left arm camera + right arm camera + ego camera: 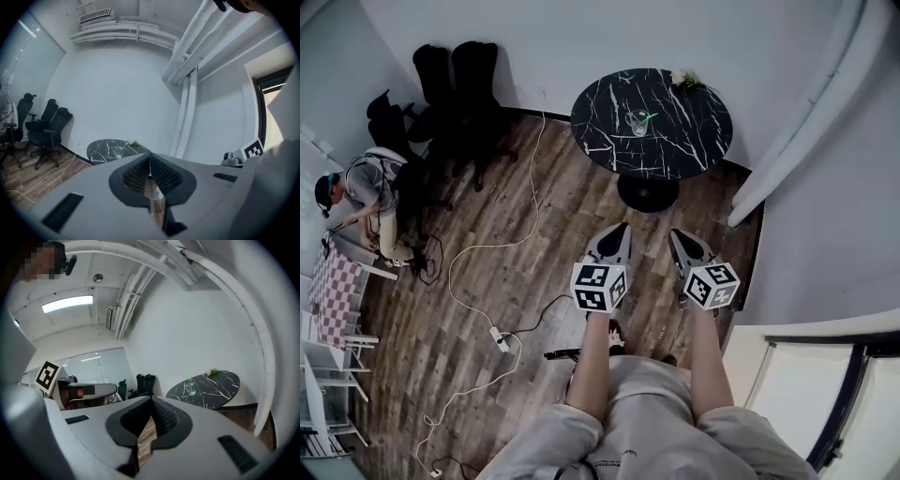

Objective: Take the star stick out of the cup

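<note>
The stick [648,117] stands in the cup [637,123], lower end down in the glass and green end up. From your head view its long axis leans up and to the right; in the right gripper view it rises nearly upright out of the cup, and in the left gripper view it tilts to the right. The cup sits near the middle of the round black tabletop [602,141], and a small plant [685,80] lies at the far edge. You are standing well back from the tabletop with bare floor [553,206] between it and you. Your left tongs [622,228] and right tongs [677,234] are held side by side in front of you, tips toward the tabletop and near each other but apart. In each gripper view the pads meet at the tips with nothing caught between them, and only floor shows through the slot behind. To the left, dark chairs [455,75] stand by the wall, a white cable [487,248] trails over the floor, and a person [367,187] sits bent over.
</note>
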Tool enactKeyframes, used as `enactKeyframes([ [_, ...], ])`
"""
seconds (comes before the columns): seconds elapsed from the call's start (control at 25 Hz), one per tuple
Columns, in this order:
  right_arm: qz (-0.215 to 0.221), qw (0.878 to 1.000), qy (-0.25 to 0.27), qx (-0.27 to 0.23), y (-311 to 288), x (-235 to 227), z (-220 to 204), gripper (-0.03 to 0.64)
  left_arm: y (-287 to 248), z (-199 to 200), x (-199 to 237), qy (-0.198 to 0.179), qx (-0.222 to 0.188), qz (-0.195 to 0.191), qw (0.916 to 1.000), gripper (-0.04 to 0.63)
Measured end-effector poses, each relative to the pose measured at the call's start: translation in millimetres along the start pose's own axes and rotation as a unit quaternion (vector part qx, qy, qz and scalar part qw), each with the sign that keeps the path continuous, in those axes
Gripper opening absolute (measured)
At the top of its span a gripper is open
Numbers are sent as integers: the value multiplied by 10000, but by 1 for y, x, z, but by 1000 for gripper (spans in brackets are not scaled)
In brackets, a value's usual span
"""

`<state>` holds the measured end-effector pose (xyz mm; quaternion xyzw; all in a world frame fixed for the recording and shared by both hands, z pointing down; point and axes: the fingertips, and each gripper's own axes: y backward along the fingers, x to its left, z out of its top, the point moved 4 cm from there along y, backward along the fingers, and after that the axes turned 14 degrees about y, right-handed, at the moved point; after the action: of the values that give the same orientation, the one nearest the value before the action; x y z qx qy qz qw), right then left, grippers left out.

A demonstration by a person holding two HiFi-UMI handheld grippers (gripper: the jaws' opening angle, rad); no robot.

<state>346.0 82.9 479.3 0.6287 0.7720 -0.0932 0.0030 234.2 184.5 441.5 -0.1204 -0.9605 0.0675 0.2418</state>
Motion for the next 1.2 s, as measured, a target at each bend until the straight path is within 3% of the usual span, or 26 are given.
enactKeyframes([
  [0.6,-621,9969,59,479,-91,18,-18,35,-19,32,109,-34,236,-284,9993,23],
  [0.8,-750,9960,6,485,-114,1,-20,35,-35,36,131,154,195,-441,9987,23],
  [1.08,-608,9969,68,485,-178,-28,-9,35,-79,65,161,176,35,-494,9986,23],
  [1.2,-608,9976,-4,342,-212,-48,7,35,-106,84,174,43,206,-479,9986,23],
])
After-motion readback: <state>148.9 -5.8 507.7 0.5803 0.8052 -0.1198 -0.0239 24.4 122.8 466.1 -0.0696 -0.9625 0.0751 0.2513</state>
